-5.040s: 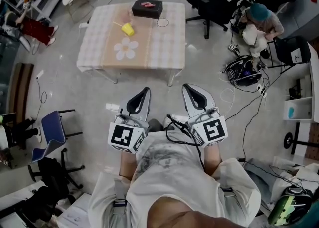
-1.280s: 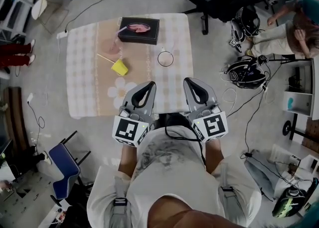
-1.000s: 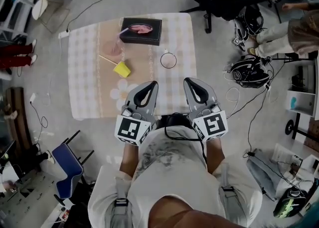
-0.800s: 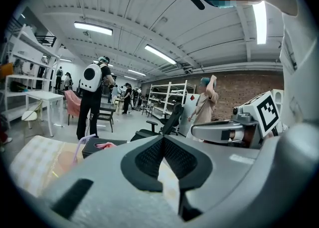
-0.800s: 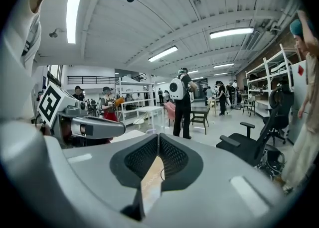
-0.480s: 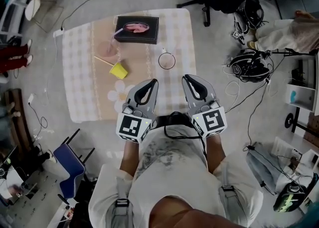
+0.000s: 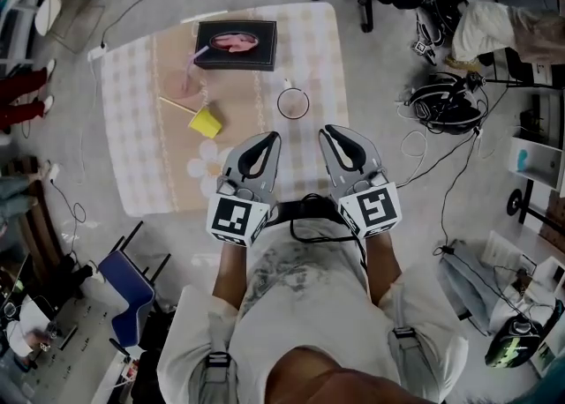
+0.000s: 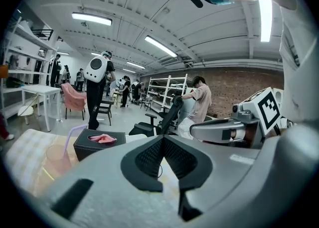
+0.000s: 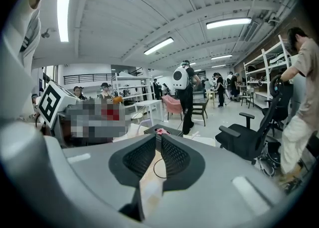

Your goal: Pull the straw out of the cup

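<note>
Straw and cup sit in the upper left of my head view, and I count two pairs on the table [image 7: 132, 173]. A purple straw [image 7: 196, 57] leans out of a pink cup [image 7: 183, 85] just beside the black tissue box [image 7: 235, 44]. Below that, a yellow cup [image 7: 205, 122] lies on its side with a thin straw [image 7: 173, 104] running from it toward the upper left. I cannot tell how far that one reaches inside. A clear round glass [image 7: 293, 103] stands right of them, above my grippers.

Both grippers are at frame centre over the table's near edge, well apart from either cup. On the left gripper [image 7: 265, 138] I see the jaws together, their tips meeting with nothing between them. In its own view the purple straw [image 8: 72, 135] and the tissue box [image 8: 99, 142] are at lower left. The right gripper [image 7: 328, 130] is parted only narrowly: its jaws have just been opening. The slit holds nothing and shows only the cloth and the glass rim beyond.
</note>
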`<act>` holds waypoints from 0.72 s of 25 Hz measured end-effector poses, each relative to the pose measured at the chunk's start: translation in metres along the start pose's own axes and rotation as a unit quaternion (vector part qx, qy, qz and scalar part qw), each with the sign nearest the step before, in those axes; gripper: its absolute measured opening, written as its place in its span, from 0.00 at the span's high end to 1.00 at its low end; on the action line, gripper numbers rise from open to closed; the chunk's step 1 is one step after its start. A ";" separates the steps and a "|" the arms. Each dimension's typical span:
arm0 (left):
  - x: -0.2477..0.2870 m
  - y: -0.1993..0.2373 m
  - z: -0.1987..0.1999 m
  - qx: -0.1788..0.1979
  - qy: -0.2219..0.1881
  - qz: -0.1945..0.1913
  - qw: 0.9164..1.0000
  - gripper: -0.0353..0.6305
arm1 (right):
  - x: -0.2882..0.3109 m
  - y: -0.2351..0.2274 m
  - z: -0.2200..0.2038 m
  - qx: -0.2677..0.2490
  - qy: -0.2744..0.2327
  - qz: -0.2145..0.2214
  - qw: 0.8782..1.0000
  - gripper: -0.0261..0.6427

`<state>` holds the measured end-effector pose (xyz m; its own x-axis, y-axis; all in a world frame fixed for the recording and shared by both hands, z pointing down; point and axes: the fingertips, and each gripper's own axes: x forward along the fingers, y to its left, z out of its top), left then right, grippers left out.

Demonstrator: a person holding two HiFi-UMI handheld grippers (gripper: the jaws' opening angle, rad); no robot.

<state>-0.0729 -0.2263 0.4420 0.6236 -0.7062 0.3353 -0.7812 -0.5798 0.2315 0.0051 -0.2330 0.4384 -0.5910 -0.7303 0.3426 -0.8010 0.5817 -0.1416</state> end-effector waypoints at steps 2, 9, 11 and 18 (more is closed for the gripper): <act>0.004 0.003 -0.002 -0.001 -0.003 0.001 1.000 0.95 | 0.004 -0.001 -0.005 0.002 0.003 0.002 1.000 0.89; 0.016 0.006 -0.008 -0.006 -0.002 0.001 1.000 0.95 | 0.014 -0.009 -0.016 0.004 0.014 0.007 1.000 0.87; 0.020 0.007 -0.010 -0.007 0.000 0.001 1.000 0.95 | 0.018 -0.012 -0.018 0.005 0.016 0.007 1.000 0.86; 0.032 0.011 -0.020 -0.011 0.009 -0.002 1.000 0.95 | 0.027 -0.023 -0.029 0.013 0.024 0.004 1.000 0.84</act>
<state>-0.0621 -0.2477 0.4738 0.6257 -0.6964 0.3514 -0.7796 -0.5730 0.2526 0.0103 -0.2555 0.4780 -0.5934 -0.7069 0.3849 -0.7983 0.5780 -0.1691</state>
